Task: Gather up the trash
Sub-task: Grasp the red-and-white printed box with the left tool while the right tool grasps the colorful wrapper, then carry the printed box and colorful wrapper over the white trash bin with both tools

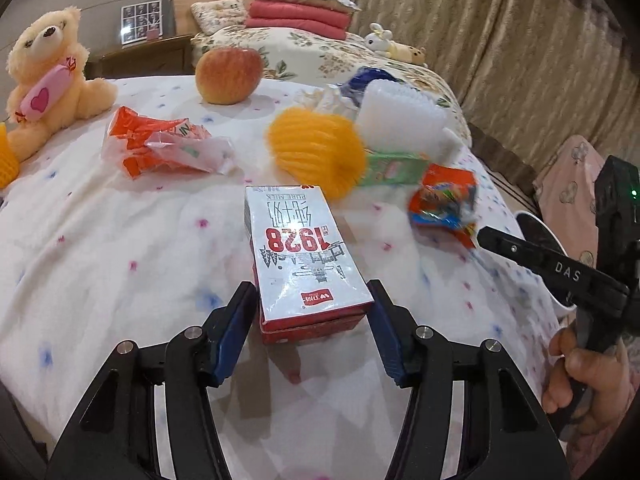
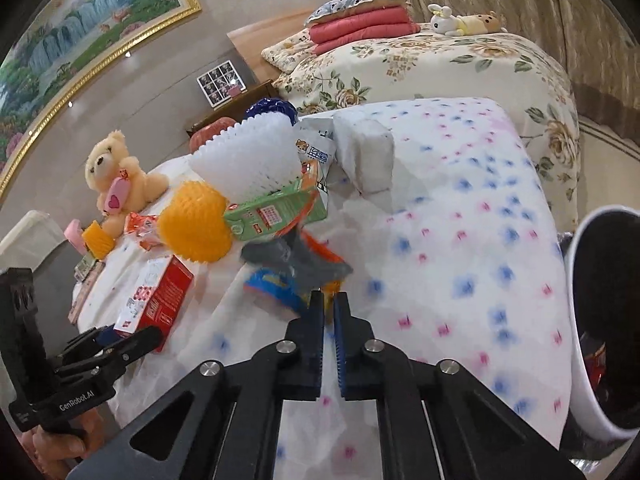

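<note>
A white and red milk carton marked 1928 lies on the flower-print cloth. My left gripper is shut on its near end, one blue pad against each side. The carton and that gripper also show at the lower left of the right wrist view. To the right, a crumpled orange and blue snack wrapper is pinched at its edge by my right gripper. The jaws are nearly together, with an orange scrap of the wrapper between them; the wrapper is blurred.
Behind lie an orange foam net, a white foam net, a green carton, a red wrapper in clear film, an apple and a teddy bear. A white bin stands at the right.
</note>
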Demonstrator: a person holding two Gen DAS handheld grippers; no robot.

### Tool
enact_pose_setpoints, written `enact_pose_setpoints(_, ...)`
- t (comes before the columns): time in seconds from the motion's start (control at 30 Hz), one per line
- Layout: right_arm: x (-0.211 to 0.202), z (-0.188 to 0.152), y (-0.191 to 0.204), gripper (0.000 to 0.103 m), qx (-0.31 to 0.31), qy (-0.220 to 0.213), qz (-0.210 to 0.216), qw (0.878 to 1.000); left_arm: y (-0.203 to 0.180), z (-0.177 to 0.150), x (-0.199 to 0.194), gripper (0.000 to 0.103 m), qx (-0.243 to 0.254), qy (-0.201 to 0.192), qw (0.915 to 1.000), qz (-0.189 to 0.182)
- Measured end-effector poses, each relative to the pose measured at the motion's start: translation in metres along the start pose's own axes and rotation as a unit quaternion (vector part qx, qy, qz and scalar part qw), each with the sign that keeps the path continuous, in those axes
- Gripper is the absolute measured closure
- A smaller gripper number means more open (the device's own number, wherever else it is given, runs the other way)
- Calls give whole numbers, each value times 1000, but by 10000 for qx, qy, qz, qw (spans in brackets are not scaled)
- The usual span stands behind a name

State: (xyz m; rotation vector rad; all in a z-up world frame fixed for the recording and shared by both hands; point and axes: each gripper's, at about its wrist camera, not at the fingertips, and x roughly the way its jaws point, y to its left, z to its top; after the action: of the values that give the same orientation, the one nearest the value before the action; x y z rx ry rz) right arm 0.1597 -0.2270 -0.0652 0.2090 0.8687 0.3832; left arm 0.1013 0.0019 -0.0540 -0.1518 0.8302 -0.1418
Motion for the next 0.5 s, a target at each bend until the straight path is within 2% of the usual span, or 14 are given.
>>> enact_pose_setpoints(0.13,-14,-5,-2,101,52,-120,-4,9999,-12,-5,-10,47,160,-77,9998,-115)
enact_pose_setpoints(0.17,-15,-5,-3,98,56,-106,9,9999,-15,-5,-11,47,185,-91,9997,-132)
enact_pose_setpoints(0.23,-13,-2,-5,91,143,-27,108,9998,-18,-6,-14,47,159,-93,9996,-203)
enact_pose_setpoints(0.27,-11,0,-6,82,167,1,54,9998,-19,-5,-14,47,161,-102,9996,-207)
enact_pose_setpoints(0.3,-10,1,-6,65,160,-8,26,9999,-19,-5,-14,47,170,-111,9996,-205)
enact_pose_setpoints(0.33,-8,4,-6,55,131,-29,-12,9999,-20,-5,-15,47,179,-113,9996,-210)
enact_pose_setpoints(0.37,-5,7,-5,50,89,-40,-34,9999,-20,-5,-15,47,176,-108,9995,-222)
enact_pose_setpoints(0.5,15,14,0,51,-70,124,-2,9999,-22,-5,-14,47,189,-93,9994,-277)
